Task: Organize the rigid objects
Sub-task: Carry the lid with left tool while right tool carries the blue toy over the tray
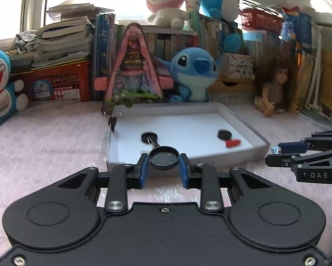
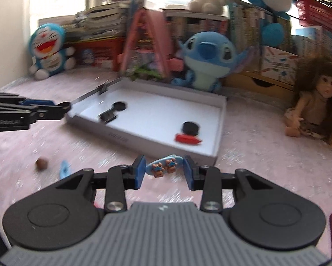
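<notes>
As the left wrist view shows it, the left claw [image 1: 163,166] is gripping a black round cap [image 1: 164,158] between its blue pads [image 1: 143,169], jaws drawn in close with both pads pressing the cap's sides. Just ahead of the claw, a white tray [image 1: 243,124] is sitting on the pink surface [image 1: 44,144]. Inside it, straight ahead of the held cap, a black disc [image 1: 149,136] is lying with a thin metal piece across it; ahead and to the right, a second black disc [image 1: 224,134] is lying just beside a red piece [image 1: 233,143]. The right claw [image 1: 274,153] is reaching in from the far right, near the tray's front corner. Beyond the tray, a blue plush [image 1: 193,75] and a doll [image 1: 272,88] are sitting against shelves of books.

Turning to the right wrist view, the right claw [image 2: 163,168] is holding a light blue hair clip [image 2: 165,165] with small star and bear charms; both blue pads are touching its ends, jaws partly closed. The tray's front edge is lying directly ahead of the clip. Inside, a black binder clip [image 2: 108,116] is resting ahead and to the left. The left claw [image 2: 65,107] is hanging at the tray's left corner, far left of this claw. Nearer, to the left on the surface, a brown ball [image 2: 41,163] and another blue clip [image 2: 65,169] are lying apart.
</notes>
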The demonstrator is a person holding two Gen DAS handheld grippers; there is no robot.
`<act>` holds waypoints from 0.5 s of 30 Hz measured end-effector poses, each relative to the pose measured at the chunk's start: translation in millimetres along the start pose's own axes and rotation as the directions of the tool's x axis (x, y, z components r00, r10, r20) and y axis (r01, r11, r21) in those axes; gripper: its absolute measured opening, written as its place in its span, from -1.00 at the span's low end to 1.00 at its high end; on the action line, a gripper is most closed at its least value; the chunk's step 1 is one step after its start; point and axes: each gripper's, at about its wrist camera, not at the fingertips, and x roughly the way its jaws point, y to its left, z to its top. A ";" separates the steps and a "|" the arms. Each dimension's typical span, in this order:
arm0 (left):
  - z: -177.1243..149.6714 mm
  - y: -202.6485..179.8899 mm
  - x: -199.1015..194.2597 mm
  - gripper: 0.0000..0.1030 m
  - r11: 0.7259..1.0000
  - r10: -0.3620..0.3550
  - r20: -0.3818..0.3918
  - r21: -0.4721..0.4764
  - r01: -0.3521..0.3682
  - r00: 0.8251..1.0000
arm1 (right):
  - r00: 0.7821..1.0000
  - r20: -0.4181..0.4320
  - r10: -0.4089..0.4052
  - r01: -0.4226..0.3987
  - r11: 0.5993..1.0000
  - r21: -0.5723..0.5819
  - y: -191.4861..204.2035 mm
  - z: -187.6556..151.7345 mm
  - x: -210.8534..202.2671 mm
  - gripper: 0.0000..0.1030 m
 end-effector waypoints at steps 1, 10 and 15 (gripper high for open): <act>5.1 2.2 2.9 -0.48 1.000 0.003 0.007 -0.004 -0.003 1.000 | 1.000 0.003 -0.010 0.010 1.000 0.011 -3.2 3.7 2.2 -0.18; 52.6 23.6 47.0 -0.48 0.997 0.017 -0.004 -0.074 -0.018 1.000 | 0.999 0.004 -0.036 0.035 0.991 0.132 -33.4 42.5 26.5 -0.19; 66.9 27.1 80.7 -0.48 0.996 0.048 -0.014 -0.076 -0.049 0.999 | 0.999 -0.016 -0.032 0.034 0.983 0.179 -48.3 58.5 49.5 -0.19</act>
